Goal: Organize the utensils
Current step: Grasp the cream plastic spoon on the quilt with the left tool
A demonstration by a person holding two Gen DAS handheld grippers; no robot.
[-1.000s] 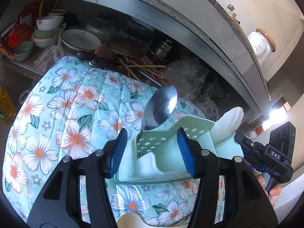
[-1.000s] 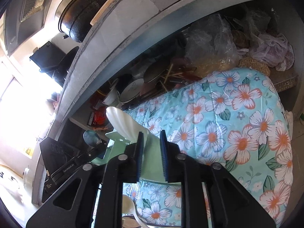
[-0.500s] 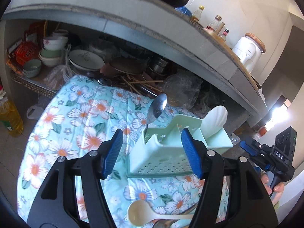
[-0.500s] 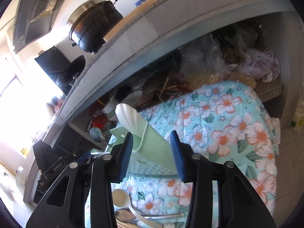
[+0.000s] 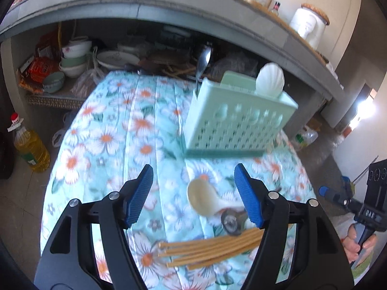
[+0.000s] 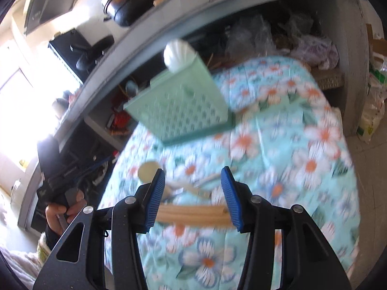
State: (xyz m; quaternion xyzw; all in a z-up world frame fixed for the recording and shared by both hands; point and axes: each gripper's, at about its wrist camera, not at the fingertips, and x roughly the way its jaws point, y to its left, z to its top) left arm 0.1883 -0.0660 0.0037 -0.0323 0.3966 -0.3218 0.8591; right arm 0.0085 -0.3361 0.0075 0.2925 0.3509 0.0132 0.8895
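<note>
Utensils [image 5: 212, 246] lie on floral tablecloth [image 5: 116, 130] below shelf [image 5: 169, 12]; both fingers wide.

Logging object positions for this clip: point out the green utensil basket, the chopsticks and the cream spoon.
green utensil basket [image 5: 232, 125], left wrist view, perforated front wall
chopsticks [image 5: 208, 249], left wrist view, mid-bundle
cream spoon [image 5: 203, 197], left wrist view, bowl

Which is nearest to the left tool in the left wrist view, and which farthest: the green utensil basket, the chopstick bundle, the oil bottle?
1. chopstick bundle, on the cloth just below the left tool.
2. green utensil basket, standing ahead.
3. oil bottle, on the floor, far left.
</note>
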